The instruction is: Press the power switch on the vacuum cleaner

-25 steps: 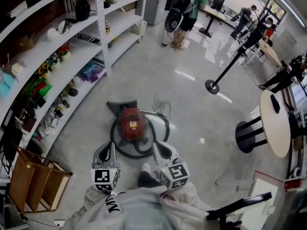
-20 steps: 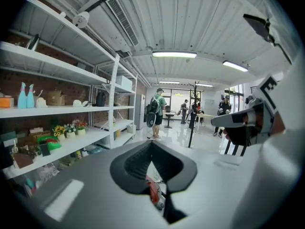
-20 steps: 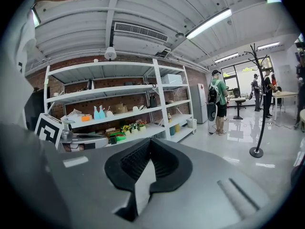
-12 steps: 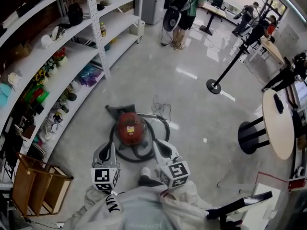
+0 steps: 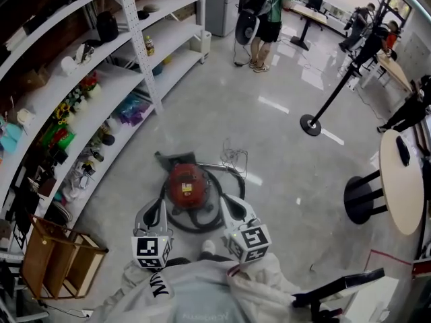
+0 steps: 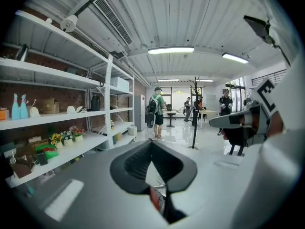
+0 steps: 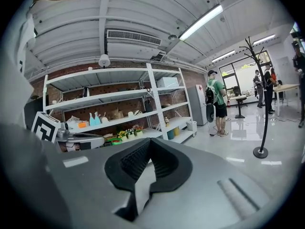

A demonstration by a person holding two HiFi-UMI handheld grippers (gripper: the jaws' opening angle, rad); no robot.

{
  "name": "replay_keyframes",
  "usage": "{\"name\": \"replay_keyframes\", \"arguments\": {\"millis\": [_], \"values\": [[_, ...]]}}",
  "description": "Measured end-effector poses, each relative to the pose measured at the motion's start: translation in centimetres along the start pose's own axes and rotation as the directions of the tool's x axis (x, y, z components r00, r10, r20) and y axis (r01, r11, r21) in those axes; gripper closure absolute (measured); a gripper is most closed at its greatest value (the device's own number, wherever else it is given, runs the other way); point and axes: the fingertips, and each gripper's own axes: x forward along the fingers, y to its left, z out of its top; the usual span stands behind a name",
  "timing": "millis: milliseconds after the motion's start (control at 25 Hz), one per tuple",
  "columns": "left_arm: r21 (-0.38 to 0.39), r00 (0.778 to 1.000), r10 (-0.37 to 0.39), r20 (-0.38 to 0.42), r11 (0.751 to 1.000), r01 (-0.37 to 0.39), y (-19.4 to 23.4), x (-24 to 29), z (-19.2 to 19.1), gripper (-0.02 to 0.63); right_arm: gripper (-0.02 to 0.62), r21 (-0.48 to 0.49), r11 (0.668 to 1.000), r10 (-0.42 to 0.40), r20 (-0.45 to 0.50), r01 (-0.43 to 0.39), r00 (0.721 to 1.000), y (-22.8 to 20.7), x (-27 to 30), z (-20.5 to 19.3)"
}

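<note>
Head view, nearest first: left gripper (image 5: 160,206) and right gripper (image 5: 230,206), side by side and apart. Left gripper view and right gripper view: jaws together at the tips, nothing clamped. Just beyond, between the two, on the floor (image 5: 289,160): red vacuum cleaner (image 5: 187,184), ringed by black hose (image 5: 192,226). Farther left, shelves (image 5: 101,79); far back, a person (image 5: 269,5) standing.

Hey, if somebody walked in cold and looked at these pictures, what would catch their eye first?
The round red canister vacuum cleaner on the pale glossy floor, ringed by its black hose, sits near the middle of the head view. Just short of it hang the left gripper and right gripper, each with jaws shut on nothing. Long white metal shelving crowded with small goods runs up the left side.
</note>
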Motion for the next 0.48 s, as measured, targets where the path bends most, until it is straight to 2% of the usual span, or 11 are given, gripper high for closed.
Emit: {"name": "replay_keyframes", "arguments": {"millis": [480], "values": [[0.032, 0.997, 0.053, -0.048, 0.998, -0.051, 1.2, -0.4, -0.9, 0.606, 0.594, 0.045, 0.999, 0.022, -0.009, -0.022, 1.0, -0.9, 1.6, -1.0]]}}
